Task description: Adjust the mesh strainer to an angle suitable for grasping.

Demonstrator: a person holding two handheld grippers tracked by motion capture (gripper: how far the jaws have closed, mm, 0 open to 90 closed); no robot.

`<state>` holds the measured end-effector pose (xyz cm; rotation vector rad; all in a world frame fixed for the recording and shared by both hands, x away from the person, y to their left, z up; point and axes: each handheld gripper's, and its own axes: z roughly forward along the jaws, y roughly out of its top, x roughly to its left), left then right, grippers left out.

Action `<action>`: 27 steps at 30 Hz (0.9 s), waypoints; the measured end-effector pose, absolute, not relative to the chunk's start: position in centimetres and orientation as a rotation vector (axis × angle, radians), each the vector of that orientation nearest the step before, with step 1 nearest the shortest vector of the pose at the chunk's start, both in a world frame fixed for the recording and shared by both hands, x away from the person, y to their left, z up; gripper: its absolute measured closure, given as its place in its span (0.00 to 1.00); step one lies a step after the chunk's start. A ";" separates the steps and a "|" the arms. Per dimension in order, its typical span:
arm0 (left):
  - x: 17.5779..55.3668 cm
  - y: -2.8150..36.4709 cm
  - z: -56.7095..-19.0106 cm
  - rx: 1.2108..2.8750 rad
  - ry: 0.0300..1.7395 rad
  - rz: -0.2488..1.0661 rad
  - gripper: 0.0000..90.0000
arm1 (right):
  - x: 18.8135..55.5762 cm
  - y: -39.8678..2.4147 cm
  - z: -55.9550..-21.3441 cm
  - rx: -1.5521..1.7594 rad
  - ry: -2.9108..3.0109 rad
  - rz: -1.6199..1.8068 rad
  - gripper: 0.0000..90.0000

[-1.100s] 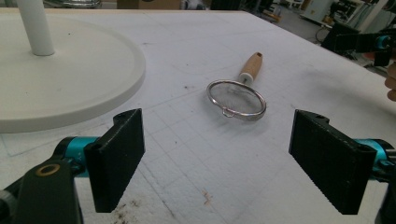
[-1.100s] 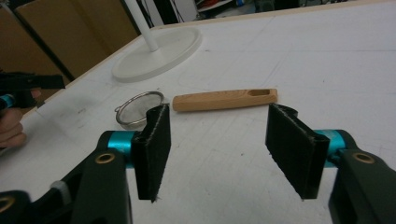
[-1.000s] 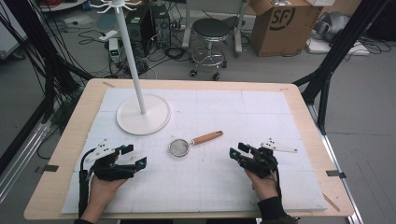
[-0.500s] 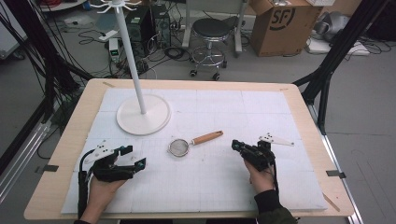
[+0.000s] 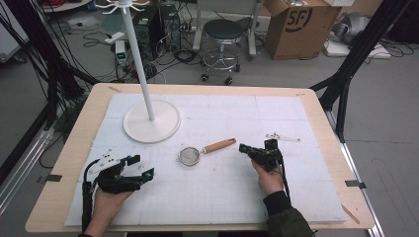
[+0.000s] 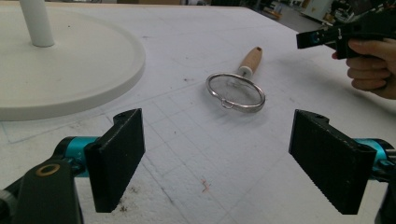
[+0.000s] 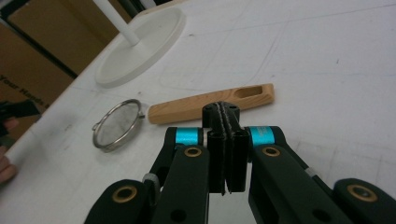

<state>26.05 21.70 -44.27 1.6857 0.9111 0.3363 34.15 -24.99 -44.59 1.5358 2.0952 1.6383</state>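
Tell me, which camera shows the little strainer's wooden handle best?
The right gripper view: the strainer's wooden handle lies close, full length, its hanging slot clear. The left gripper view shows it foreshortened behind the ring; the high view shows it small.

A light wooden table [image 5: 74, 148] carries a white gridded mat [image 5: 296, 118]. At about ten o'clock on the mat stands a white rack: a round flat base [image 5: 163, 129] with a tall thin pole [image 5: 138, 59] rising upright from it. Beyond the table, on the grey floor, a black round stool [image 5: 225, 30] sits at twelve o'clock, a brown cardboard box [image 5: 296, 24] at one o'clock, and tangled cables [image 5: 163, 49] at eleven o'clock.
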 end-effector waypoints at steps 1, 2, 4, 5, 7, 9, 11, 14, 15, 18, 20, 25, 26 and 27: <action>26.0 21.7 -44.3 1.686 0.911 0.336 0.21 | 34.4 -24.9 -44.7 1.538 2.089 1.635 0.99; 26.0 21.7 -44.3 1.683 0.910 0.335 0.21 | 34.6 -24.9 -44.7 1.541 2.090 1.623 0.99; 26.0 21.7 -44.2 1.680 0.912 0.337 0.21 | 35.1 -24.9 -44.7 1.560 2.091 1.596 0.99; 26.1 21.8 -44.3 1.679 0.911 0.334 0.21 | 35.3 -24.9 -44.7 1.568 2.083 1.581 0.99; 26.1 21.8 -44.3 1.679 0.912 0.335 0.21 | 35.8 -24.8 -44.6 1.575 2.082 1.552 0.99; 26.1 21.8 -44.3 1.678 0.913 0.336 0.21 | 36.3 -24.6 -44.6 1.592 2.091 1.533 0.99; 26.0 21.8 -44.2 1.678 0.912 0.337 0.21 | 36.9 -24.5 -44.7 1.603 2.093 1.513 0.99; 26.0 21.8 -44.2 1.677 0.914 0.337 0.21 | 37.8 -24.6 -45.1 1.644 2.091 1.508 0.99; 26.0 21.8 -44.2 1.676 0.915 0.337 0.21 | 38.0 -24.7 -45.2 1.654 2.083 1.514 0.99; 26.1 21.7 -44.3 1.674 0.908 0.333 0.21 | 38.3 -24.8 -45.6 1.677 2.076 1.513 0.99; 26.1 21.7 -44.3 1.682 0.906 0.332 0.21 | 38.6 -25.0 -45.7 1.697 2.070 1.531 0.99; 26.1 21.7 -44.3 1.671 0.910 0.329 0.21 | 39.3 -24.9 -45.8 1.709 2.086 1.489 0.99; 26.1 21.7 -44.3 1.672 0.910 0.329 0.22 | 39.6 -24.5 -45.7 1.696 2.104 1.447 0.99; 26.1 21.7 -44.3 1.673 0.908 0.330 0.22 | 39.9 -24.2 -45.6 1.694 2.115 1.447 0.99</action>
